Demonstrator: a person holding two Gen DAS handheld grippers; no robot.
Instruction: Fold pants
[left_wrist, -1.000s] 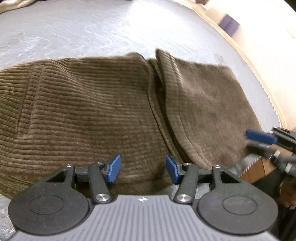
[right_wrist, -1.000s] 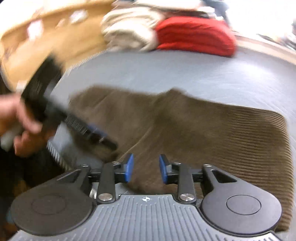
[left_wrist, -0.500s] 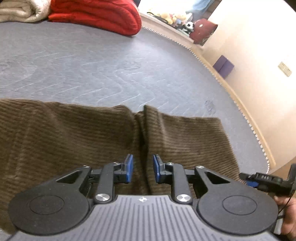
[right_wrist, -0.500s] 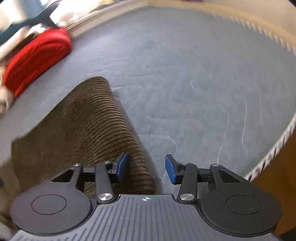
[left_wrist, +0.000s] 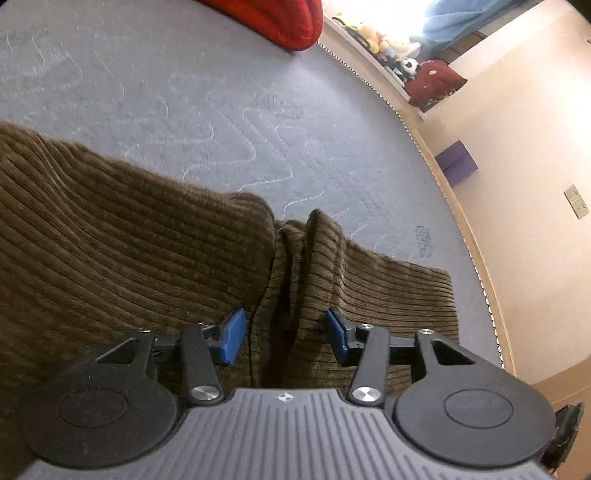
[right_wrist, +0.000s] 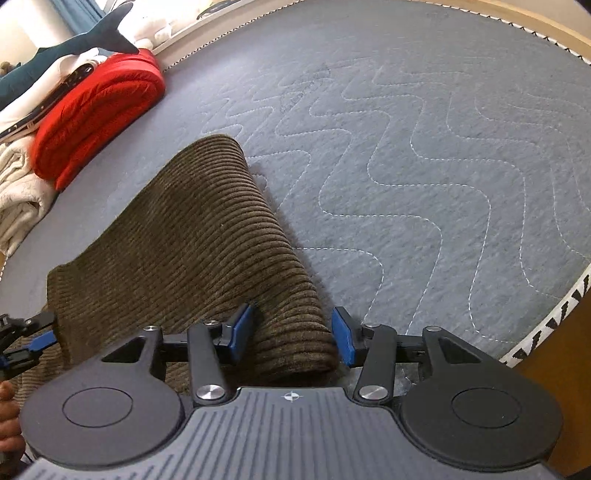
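Soft, thick corduroy pants (left_wrist: 147, 251) on the mattress (right_wrist: 406, 147); both tongs (left_wrist: 284, 334) (right_wrist: 291, 338) gape apart, best gripping bunched edges.

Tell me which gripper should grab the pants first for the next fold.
Probably the right gripper: its open jaws straddle the pants' rolled edge. The left gripper is also open, but over a bunched ridge mid-cloth, a messier grab.

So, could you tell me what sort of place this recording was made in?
Most likely a bedroom: the brown pants lie on a bare quilted mattress, with folded blankets and a plush shark stacked at its far edge.
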